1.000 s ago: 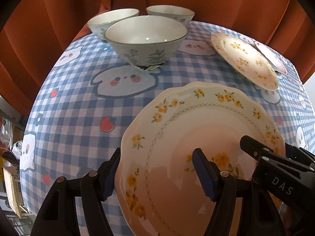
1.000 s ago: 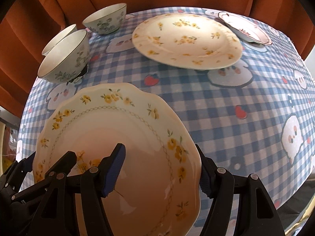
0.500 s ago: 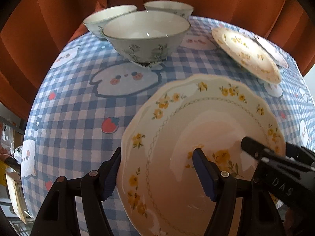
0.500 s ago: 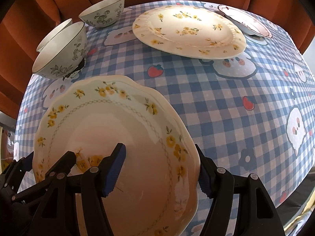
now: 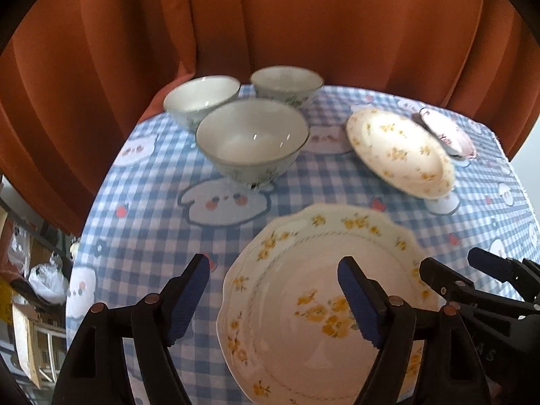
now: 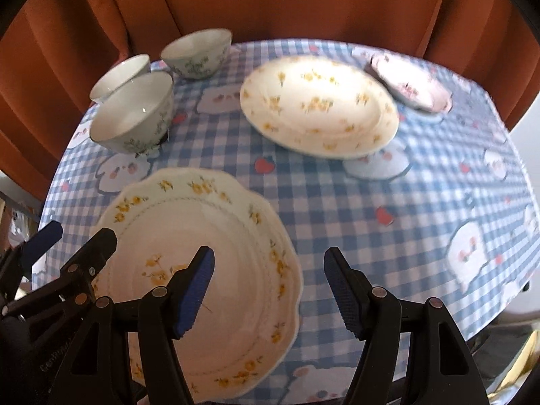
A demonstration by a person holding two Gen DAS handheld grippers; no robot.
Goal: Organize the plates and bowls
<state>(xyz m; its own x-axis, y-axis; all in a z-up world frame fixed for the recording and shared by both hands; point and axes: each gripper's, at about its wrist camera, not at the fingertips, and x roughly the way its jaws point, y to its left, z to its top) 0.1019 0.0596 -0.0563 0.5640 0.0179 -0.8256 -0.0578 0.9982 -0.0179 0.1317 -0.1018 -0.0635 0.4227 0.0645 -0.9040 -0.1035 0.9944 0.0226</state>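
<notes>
A scalloped cream plate [image 5: 303,320] with yellow flowers lies on the checked cloth at the near edge. My left gripper [image 5: 273,298] hovers above its left rim. Its jaws are opening and its pads [image 5: 189,290] stand apart from the plate. My right gripper [image 6: 270,288] hangs open over the scalloped plate [image 6: 209,253] at its right rim, touching nothing. Each gripper shows in the other's view: the right gripper [image 5: 462,270] and the left gripper [image 6: 71,243]. Three pale bowls [image 5: 251,138] stand at the back left. A larger flowered plate [image 6: 317,104] and a small pink plate [image 6: 411,81] sit at the back right.
A blue-and-white checked tablecloth [image 5: 152,202] with cartoon prints covers the table. An orange curtain [image 5: 270,17] hangs right behind it. Beyond the table's left edge are bags and clutter [image 5: 44,280] on the floor. Bare cloth [image 6: 388,219] lies to the right of the scalloped plate.
Both grippers have risen away from the scalloped plate, which stays on the cloth and looks smaller. The left jaws have widened. More of the table and curtain shows.
</notes>
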